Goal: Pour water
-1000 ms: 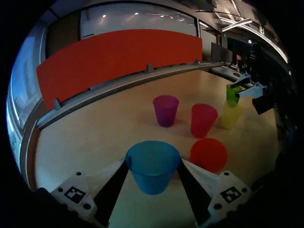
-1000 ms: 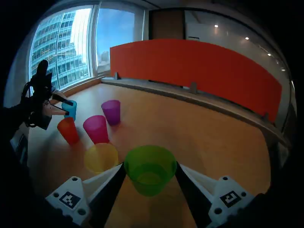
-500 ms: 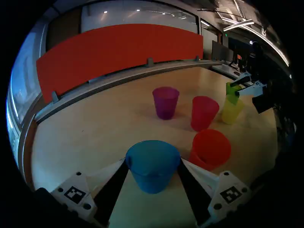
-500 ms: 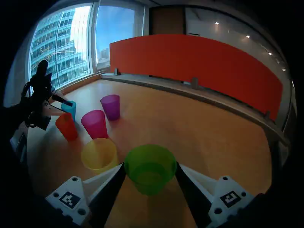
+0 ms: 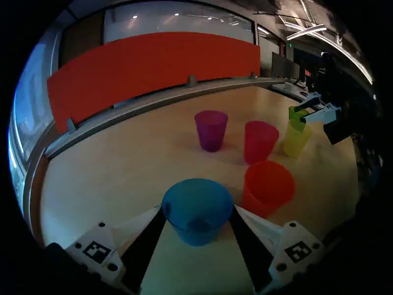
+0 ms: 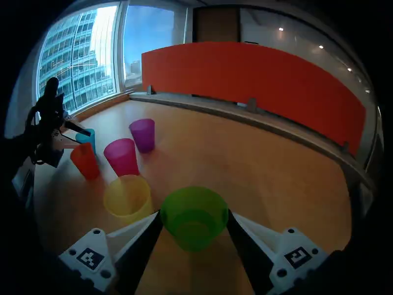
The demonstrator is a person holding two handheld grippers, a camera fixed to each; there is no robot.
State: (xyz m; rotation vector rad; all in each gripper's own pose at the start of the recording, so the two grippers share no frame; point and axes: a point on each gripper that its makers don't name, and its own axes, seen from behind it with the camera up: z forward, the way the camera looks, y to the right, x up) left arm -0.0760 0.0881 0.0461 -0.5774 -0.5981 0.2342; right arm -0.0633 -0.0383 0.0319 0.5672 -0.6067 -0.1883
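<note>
In the left gripper view my left gripper point(image 5: 197, 216) is shut on a blue cup point(image 5: 197, 210), held above the table beside an orange cup point(image 5: 267, 188). In the right gripper view my right gripper point(image 6: 194, 221) is shut on a green cup point(image 6: 194, 223) with a little liquid at its bottom, just right of a yellow cup point(image 6: 127, 196). A pink cup point(image 5: 260, 141) and a purple cup point(image 5: 211, 129) stand farther out. The right gripper point(image 5: 314, 110) with the green cup point(image 5: 296, 113) shows far right over the yellow cup point(image 5: 296, 139). The left gripper point(image 6: 69, 133) with the blue cup point(image 6: 87, 140) shows at the left.
The cups stand on a wooden table point(image 5: 123, 157). A long orange divider panel point(image 5: 147, 69) runs along its far edge. Large windows point(image 6: 78, 59) lie beyond the table in the right gripper view. A person's dark sleeve point(image 6: 19, 152) holds the left gripper.
Both views have dropped and tilted a little: the standing cups now show more of their sides. The orange cup sits closer beside the blue cup, the yellow one beside the green cup.
</note>
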